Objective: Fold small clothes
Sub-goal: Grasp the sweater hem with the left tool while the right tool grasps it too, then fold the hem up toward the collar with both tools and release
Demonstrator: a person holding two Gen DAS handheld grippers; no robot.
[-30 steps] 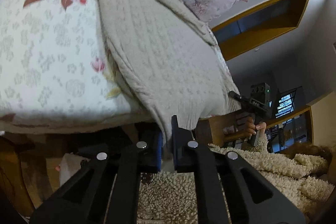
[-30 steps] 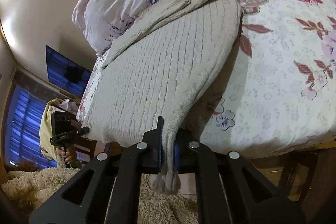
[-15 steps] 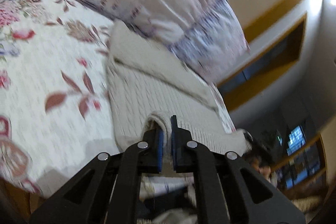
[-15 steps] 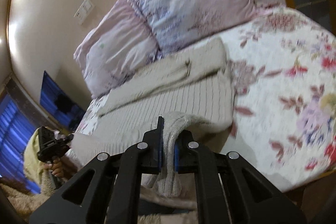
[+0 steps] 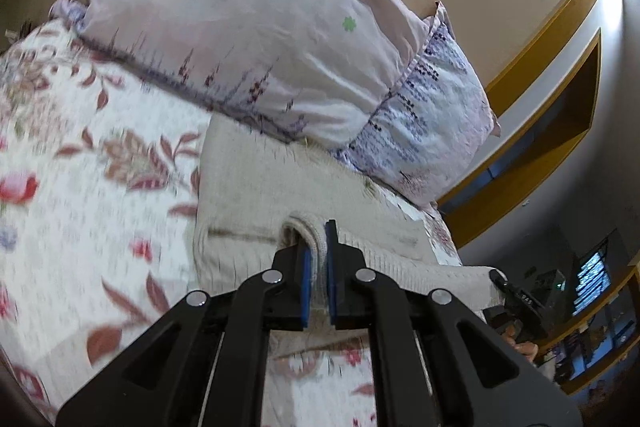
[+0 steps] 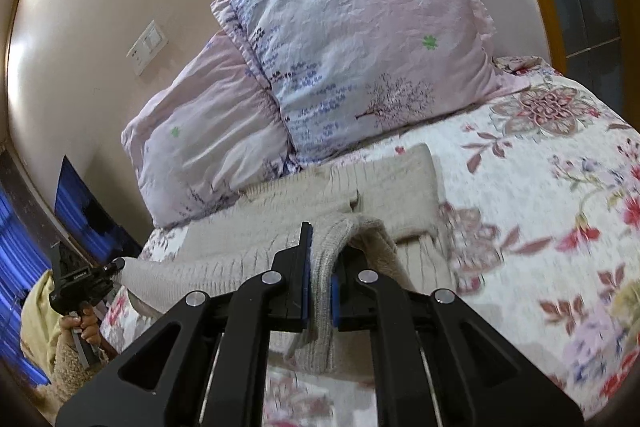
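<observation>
A beige knit sweater [image 5: 256, 183] lies on the floral bedspread [image 5: 80, 187], its far end near the pillows. My left gripper [image 5: 316, 247] is shut on the sweater's near hem and holds it lifted over the sweater's body. My right gripper [image 6: 320, 259] is shut on the other corner of the same hem, with the sweater [image 6: 384, 183] stretched between both grippers. The right gripper also shows at the right edge of the left wrist view [image 5: 516, 303], and the left gripper at the left of the right wrist view [image 6: 80, 279].
Two pale pink patterned pillows [image 6: 352, 39] lean against the wall at the head of the bed. A wall switch plate [image 6: 147, 47] is above them. A screen [image 5: 592, 275] and shelves stand off the bed's side. The bedspread [image 6: 540, 207] extends to the right.
Both grippers have carried the sweater's hem up from below the bed edge and forward over the sweater toward the pillows, folding the lower part over the body.
</observation>
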